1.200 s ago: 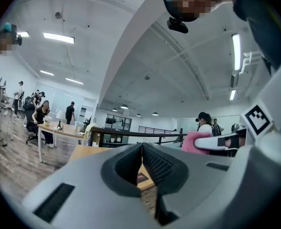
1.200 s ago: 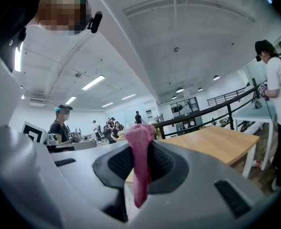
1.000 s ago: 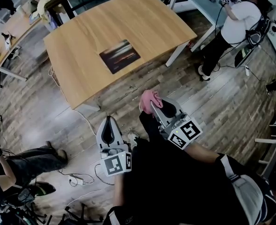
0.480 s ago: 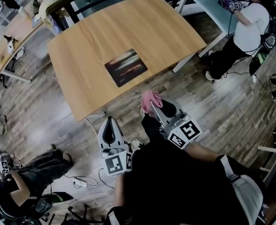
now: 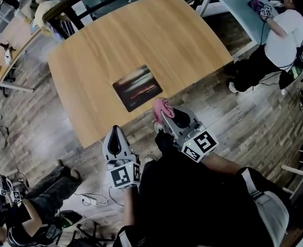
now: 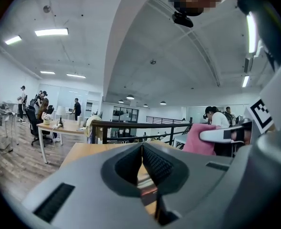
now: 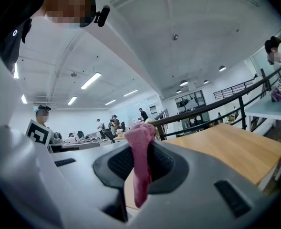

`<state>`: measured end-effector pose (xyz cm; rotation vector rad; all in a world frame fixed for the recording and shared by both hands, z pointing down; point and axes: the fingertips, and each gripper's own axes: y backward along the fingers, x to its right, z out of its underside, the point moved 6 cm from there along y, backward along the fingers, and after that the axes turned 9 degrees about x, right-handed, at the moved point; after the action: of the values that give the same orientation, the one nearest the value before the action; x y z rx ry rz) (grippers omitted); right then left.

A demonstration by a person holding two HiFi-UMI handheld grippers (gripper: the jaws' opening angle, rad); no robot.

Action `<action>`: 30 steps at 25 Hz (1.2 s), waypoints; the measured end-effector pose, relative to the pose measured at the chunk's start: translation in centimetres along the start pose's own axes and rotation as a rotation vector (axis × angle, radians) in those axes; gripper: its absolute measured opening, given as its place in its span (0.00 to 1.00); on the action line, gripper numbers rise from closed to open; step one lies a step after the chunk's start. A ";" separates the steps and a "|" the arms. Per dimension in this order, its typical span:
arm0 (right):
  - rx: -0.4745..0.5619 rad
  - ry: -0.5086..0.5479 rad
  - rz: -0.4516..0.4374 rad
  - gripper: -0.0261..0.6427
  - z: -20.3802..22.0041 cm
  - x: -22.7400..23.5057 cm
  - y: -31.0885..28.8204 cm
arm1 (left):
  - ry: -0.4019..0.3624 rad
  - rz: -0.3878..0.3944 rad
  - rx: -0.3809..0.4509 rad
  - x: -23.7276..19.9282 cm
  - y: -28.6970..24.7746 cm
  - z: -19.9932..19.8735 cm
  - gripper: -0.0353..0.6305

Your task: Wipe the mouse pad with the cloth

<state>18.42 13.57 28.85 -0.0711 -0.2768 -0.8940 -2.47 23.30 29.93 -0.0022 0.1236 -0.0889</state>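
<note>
Head view: holding both grippers low in front of the body, at the near side of the wooden table (image 5: 141, 30). Seeing the mouse pad (image 5: 137, 87) lying flat on that table, dark with a streaked print, close to the near edge and turned a little askew. Pinching the pink cloth (image 5: 162, 108) in the right gripper (image 5: 163, 115), with the bunched cloth overlapping the table's near edge, just beside the pad's near right corner. From this steep angle, probably hanging clear of the wood rather than touching it.

Right gripper view: clamping both ribbed pads on the cloth (image 7: 141, 156), gathering it into a narrow strip, sticking up past the tips and drooping below them. Picking up only bare table top here, stretching off to the right; not catching the pad at all.

Left gripper view: pressing the left gripper (image 6: 142, 146) together at the tips, gripping nothing. Glimpsing, through the slit lower down, a sliver of tan wood and a dark streaked patch. Also catching the right gripper side-on at the right edge, with the cloth bulging out past it, a profile not given by the head view. Looking level across the table to a black railing (image 6: 130, 124) beyond.

Back in the head view: placing the left gripper (image 5: 115, 130) left of the right one, apart from the pad, over plank floor (image 5: 48, 122).
</note>
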 end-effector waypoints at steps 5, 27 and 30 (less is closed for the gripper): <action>-0.016 -0.005 -0.035 0.14 -0.2 2.7 -2.8 | -0.041 -0.031 -0.051 -0.8 -3.2 0.8 0.09; -0.098 0.020 0.043 0.14 3.0 5.9 -13.5 | -0.080 0.158 -0.464 -9.9 -16.7 12.7 0.14; -0.122 0.032 0.056 0.14 4.0 6.3 -15.0 | -0.083 0.198 -0.559 -11.0 -18.8 15.8 0.22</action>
<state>9.70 0.09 33.61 -0.1761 -0.1891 -0.8552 -13.05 5.46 47.12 -0.5499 0.0615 0.1459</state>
